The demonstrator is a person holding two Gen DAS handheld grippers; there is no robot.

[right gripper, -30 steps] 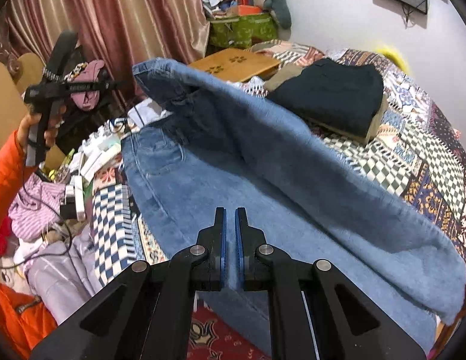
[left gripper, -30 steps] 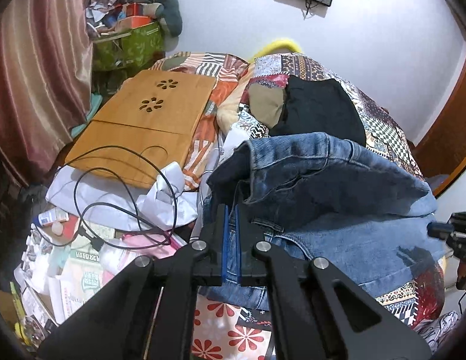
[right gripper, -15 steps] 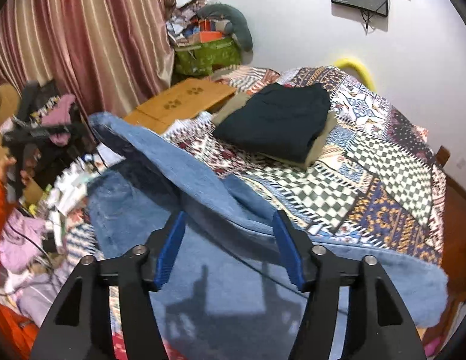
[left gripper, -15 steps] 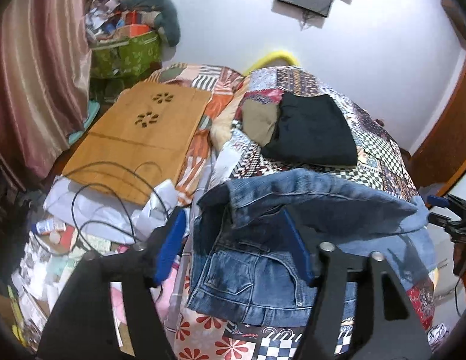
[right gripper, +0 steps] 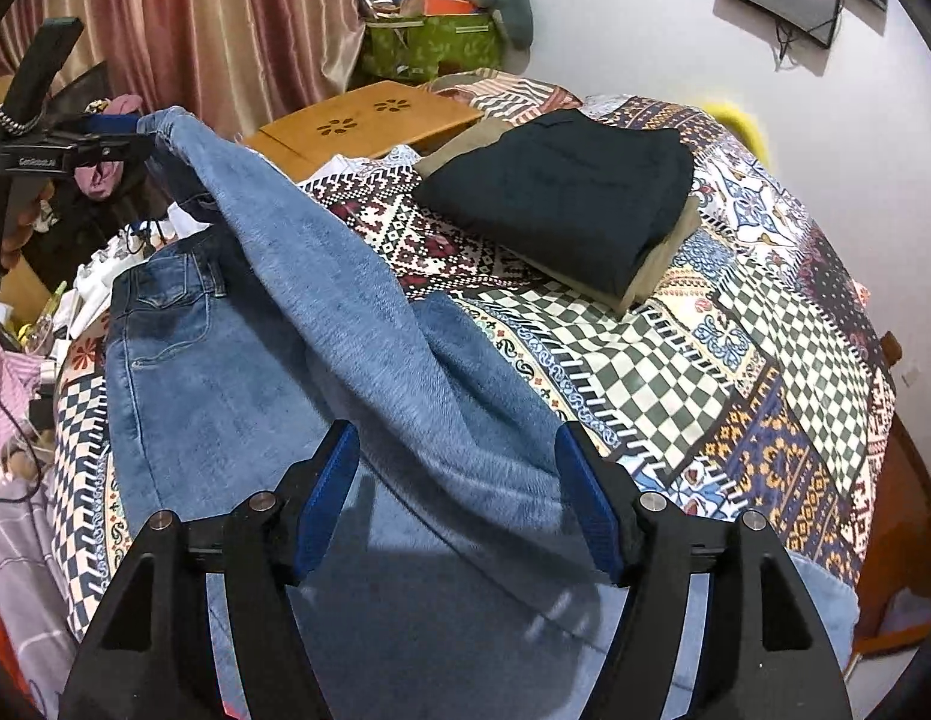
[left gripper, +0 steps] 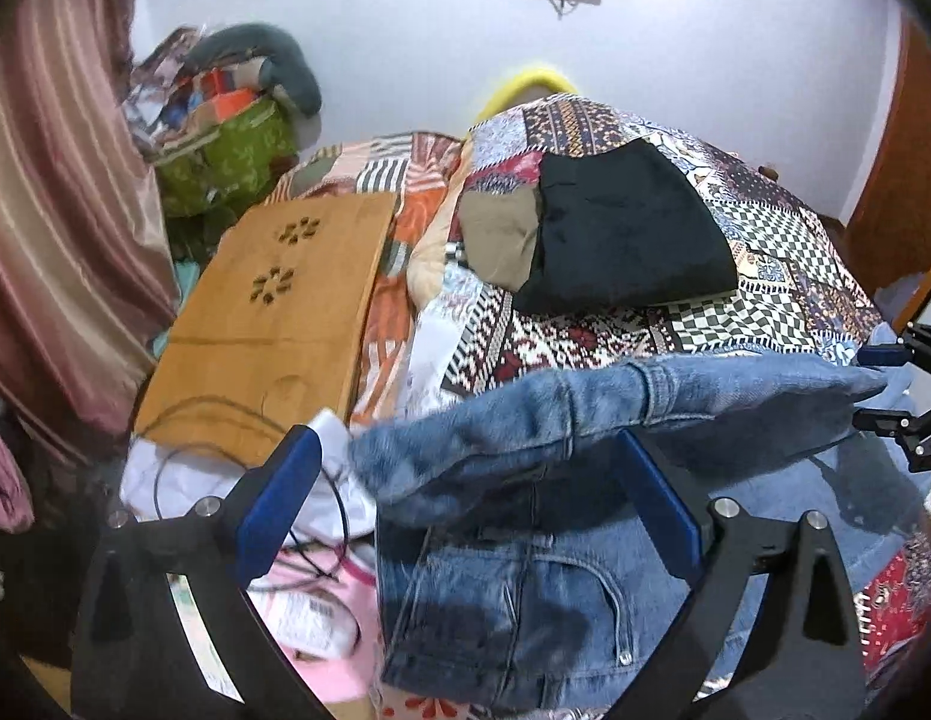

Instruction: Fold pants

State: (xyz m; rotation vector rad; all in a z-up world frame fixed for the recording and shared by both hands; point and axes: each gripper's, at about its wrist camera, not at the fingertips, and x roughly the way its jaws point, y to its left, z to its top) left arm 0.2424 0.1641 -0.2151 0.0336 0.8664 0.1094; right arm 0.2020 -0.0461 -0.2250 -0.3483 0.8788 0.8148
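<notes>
Our left gripper (left gripper: 465,516) has its two blue jaws spread wide apart, and it grips nothing. The blue jeans (left gripper: 585,480) lie right in front of it, with a raised fold of denim crossing between the jaws and not pinched by them. Our right gripper (right gripper: 456,492) is spread wide too, and a long fold of the same jeans runs up from between its jaws without being squeezed. In the right wrist view the waist end of that fold is up near the left gripper, but we cannot tell if it touches. The jeans sit at the near edge of the bed, on a patchwork quilt (right gripper: 765,312). Farther back on the quilt is a folded stack with a black garment (right gripper: 573,186) on top of a tan one. A wooden board (left gripper: 279,300) with flower-shaped holes lies beside the quilt. By the wall, a green bag (left gripper: 225,156) is stuffed with clothes and boxes. There is white writing on the left gripper's body, too blurry for us to read.
</notes>
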